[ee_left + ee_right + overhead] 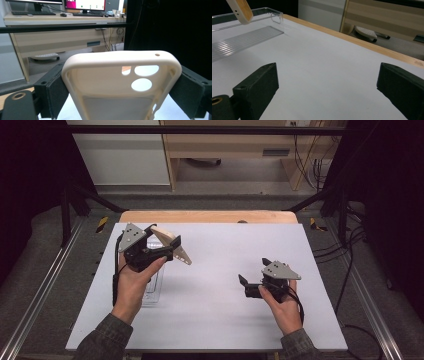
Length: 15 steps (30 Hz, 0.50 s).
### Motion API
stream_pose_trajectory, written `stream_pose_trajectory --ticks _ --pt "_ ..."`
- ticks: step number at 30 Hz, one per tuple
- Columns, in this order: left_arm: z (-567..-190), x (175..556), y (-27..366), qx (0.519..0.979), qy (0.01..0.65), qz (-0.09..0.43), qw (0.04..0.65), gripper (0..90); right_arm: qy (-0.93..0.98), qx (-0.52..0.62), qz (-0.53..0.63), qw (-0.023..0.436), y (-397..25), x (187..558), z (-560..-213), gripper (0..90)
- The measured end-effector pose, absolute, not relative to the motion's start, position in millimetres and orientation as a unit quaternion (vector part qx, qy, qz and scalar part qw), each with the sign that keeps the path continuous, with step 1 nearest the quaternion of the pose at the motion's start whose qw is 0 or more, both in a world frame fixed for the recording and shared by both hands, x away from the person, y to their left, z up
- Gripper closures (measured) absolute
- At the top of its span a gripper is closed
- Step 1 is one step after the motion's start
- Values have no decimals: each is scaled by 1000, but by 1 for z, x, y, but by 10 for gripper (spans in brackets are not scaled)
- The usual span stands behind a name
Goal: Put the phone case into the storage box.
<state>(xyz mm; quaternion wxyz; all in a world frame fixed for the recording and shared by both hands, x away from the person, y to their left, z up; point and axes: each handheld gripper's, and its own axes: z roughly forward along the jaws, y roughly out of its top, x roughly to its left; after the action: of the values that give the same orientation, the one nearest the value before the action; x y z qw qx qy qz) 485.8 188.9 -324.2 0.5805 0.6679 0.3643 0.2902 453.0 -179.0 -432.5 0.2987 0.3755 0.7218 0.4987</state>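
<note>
Phone case (120, 82) clamped in left gripper (165, 251).

One cream phone case (120, 85), one clear plastic tray (242, 37), one white table (215, 285). Two grippers: left gripper (167, 251), right gripper (250, 277). Two hands.

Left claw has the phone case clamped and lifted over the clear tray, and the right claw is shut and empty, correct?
Not quite: the right claw is open, jaws wide apart in the right gripper view. The left claw does clamp the phone case over the tray.
</note>
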Motion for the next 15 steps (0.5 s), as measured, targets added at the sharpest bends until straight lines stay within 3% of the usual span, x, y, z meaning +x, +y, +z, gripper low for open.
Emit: stream_pose_trajectory --ticks 15 --pt "-310 482 216 654 378 317 574 106 677 403 527 319 -213 438 -442 34"
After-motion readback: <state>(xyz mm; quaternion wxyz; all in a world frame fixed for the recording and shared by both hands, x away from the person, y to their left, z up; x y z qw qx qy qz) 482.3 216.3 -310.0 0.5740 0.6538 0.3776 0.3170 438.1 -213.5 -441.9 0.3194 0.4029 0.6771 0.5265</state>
